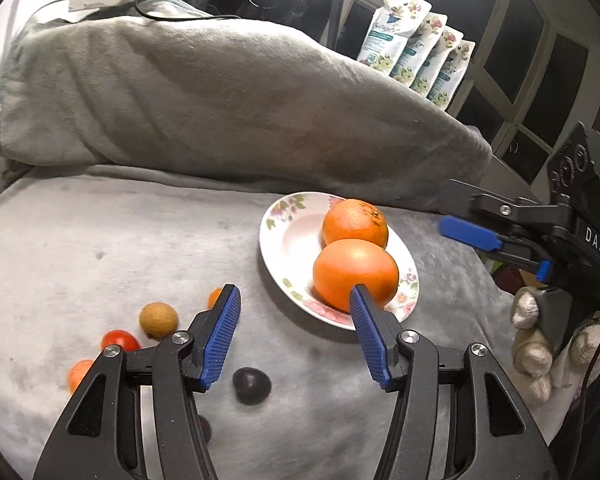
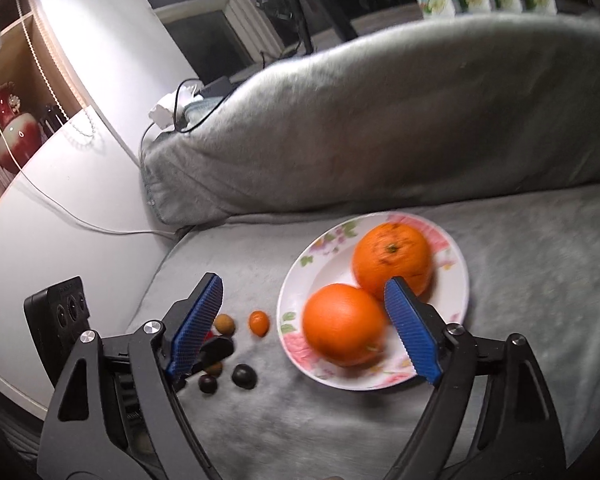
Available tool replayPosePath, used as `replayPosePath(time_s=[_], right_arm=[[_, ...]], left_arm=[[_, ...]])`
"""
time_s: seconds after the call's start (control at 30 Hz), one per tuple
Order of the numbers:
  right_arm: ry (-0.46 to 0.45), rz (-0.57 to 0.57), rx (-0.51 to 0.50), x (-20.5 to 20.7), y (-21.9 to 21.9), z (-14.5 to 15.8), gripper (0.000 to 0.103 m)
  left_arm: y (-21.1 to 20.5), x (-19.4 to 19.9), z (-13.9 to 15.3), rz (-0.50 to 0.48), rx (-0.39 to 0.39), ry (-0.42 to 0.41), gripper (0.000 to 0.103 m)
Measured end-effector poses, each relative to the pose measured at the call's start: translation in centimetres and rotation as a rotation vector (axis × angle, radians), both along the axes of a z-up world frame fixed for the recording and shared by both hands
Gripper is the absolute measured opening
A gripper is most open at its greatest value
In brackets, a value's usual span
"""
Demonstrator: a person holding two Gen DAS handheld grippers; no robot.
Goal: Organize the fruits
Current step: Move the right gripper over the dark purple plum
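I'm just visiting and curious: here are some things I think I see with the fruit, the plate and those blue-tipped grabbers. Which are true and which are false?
1. Two oranges sit on the floral plate. True: the near orange and the far orange touch each other.
2. The right gripper is clamped on an orange. False: its jaws stand wide with nothing gripped.
3. Small fruits lie on the grey blanket beside the plate. True: among them a red tomato, a tan longan and a dark plum.
4. The left gripper holds the plum. False: its jaws are empty; the plum lies on the blanket.
5. The plate is plain white. False: it has a flower pattern.
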State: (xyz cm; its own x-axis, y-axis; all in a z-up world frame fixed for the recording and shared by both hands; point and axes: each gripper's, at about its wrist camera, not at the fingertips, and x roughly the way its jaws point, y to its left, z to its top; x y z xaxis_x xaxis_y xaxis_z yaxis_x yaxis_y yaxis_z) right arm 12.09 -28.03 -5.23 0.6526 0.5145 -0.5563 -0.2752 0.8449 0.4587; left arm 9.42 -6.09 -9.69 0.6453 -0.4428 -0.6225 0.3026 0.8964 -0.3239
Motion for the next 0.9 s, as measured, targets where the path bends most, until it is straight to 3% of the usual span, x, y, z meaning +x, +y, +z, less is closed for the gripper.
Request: replayPosePath(time_s=[0.37, 0.6, 0.9], right_arm=[[-0.074, -0.037, -0.047, -2.1, -0.7, 0.6, 0.086], [-0.092, 0.001, -0.039, -2.6, 0.5, 0.2, 0.086], [-0.132, 0.080, -0.110, -3.7, 3.3, -0.1, 0.086]], left_arm=[[2.7, -1.7, 0.0, 0.046, 0.053, -0.028, 0.060], [5.2, -3.2, -0.3, 0.102, 0.098, -0.044, 0.060], [9.6, -4.3, -1.5, 0.201, 0.097, -0.006, 0.060]])
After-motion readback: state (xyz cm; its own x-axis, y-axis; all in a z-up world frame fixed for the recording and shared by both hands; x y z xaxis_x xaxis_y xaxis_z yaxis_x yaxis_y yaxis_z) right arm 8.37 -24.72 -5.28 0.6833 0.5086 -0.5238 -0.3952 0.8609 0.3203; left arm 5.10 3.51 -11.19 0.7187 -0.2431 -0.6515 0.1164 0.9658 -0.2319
